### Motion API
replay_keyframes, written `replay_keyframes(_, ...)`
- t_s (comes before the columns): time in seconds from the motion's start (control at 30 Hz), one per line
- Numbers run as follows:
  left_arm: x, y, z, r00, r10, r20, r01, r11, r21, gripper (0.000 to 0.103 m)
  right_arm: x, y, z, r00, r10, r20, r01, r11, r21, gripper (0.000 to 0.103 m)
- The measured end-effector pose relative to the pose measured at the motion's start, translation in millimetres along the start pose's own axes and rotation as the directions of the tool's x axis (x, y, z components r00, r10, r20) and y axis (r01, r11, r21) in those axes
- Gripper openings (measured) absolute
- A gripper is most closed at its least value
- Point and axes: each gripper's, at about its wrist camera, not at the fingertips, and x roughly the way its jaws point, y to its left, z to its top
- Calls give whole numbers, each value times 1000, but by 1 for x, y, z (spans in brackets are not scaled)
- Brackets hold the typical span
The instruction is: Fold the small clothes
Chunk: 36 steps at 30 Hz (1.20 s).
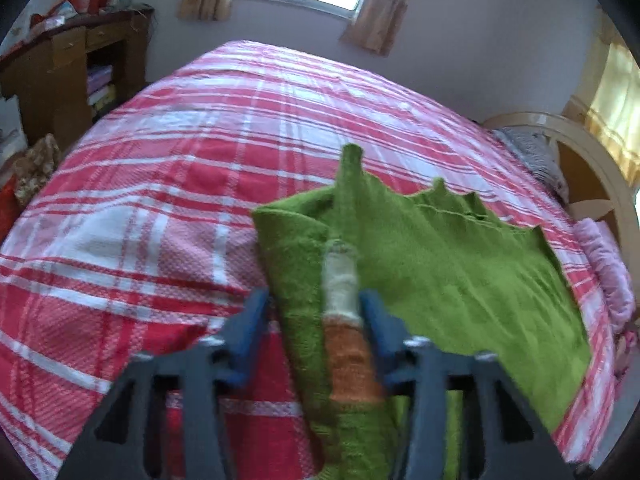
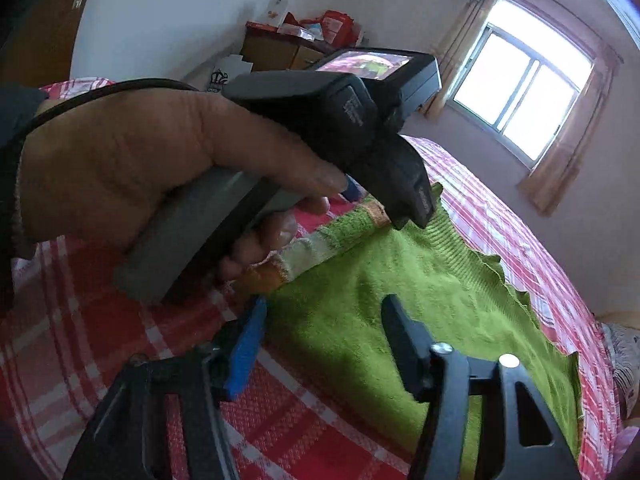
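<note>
**Q:** Where is the garment, and where are the grippers?

**A:** A green knitted sweater (image 1: 448,264) lies spread on a bed with a red and white plaid bedspread (image 1: 168,184). One sleeve, with a cream and orange striped cuff (image 1: 340,280), is folded in across the body. The left gripper (image 1: 314,312) has its jaws apart, straddling that sleeve without closing on it. The sleeve's long axis runs straight ahead between the fingers, away from the claw.

**Q:** And the right one?

**A:** The right gripper (image 2: 324,332) also has its jaws parted, holding nothing. It hangs over the sweater's near edge, the green body ahead and to its right. The left hand (image 2: 132,172) and its tool sit just beyond, over the cuff.

**Q:** Which is nearer the sleeve?

**A:** The left, I judge; it could pinch simply by closing.
</note>
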Motion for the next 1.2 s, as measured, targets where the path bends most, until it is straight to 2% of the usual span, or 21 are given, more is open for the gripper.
replay_keyframes(0.07, 0, 1, 1, 1000, -15, -2, 15, 1000, -8, 42, 3, 0, -1, 1000, 12, -10, -12, 1000, -5, 32)
replay_keyframes(0.1, 0, 4, 1, 1000, -27, -3, 26, 999, -18, 39, 4, 1, -1, 1000, 16, -10, -16, 1000, -8, 22)
replay_keyframes(0.13, 0, 7, 1, 999, -44, -3, 44, 998, -39, 37, 4, 2, -2, 1000, 19, -11, -19, 1000, -13, 16)
replay_keyframes(0.2, -1, 19, 1, 994, -106, 8, 106, 990, -97, 24, 4, 3, -2, 1000, 11, -5, -11, 1000, -23, 11)
replay_keyframes(0.27, -2, 30, -1, 987, -157, 17, 158, 975, -155, 19, 3, 3, -4, 1000, 13, 5, -12, 1000, -19, 9)
replay_keyframes(0.33, -1, 33, -2, 983, -182, 22, 183, 968, -174, 16, 2, 0, -5, 1000, 24, 10, -24, 1000, 1, 8)
replay_keyframes(0.43, -1, 27, -2, 987, -159, 18, 160, 975, -155, 16, 1, -10, -7, 999, 49, 23, -50, 997, 50, 7)
replay_keyframes(0.6, 0, 25, -1, 987, -160, 11, 160, 976, -151, 16, 2, -7, -7, 999, 43, 28, -44, 998, 46, 7)
replay_keyframes(0.77, -6, 18, 5, 988, -155, 11, 155, 977, -146, 13, -6, -24, -9, 992, 101, 78, -110, 986, 123, 6)
replay_keyframes(1.0, -13, 16, 12, 974, -224, 43, 228, 948, -222, 13, -27, -69, -19, 973, 158, 167, -204, 928, 311, 5)
replay_keyframes(1.1, -18, 3, 19, 969, -240, 59, 247, 945, -215, 13, -36, -89, -23, 966, 173, 194, -237, 892, 384, 3)
replay_keyframes(1.2, -21, -15, 26, 968, -241, 65, 249, 950, -187, 13, -43, -105, -28, 963, 171, 210, -247, 874, 419, 3)
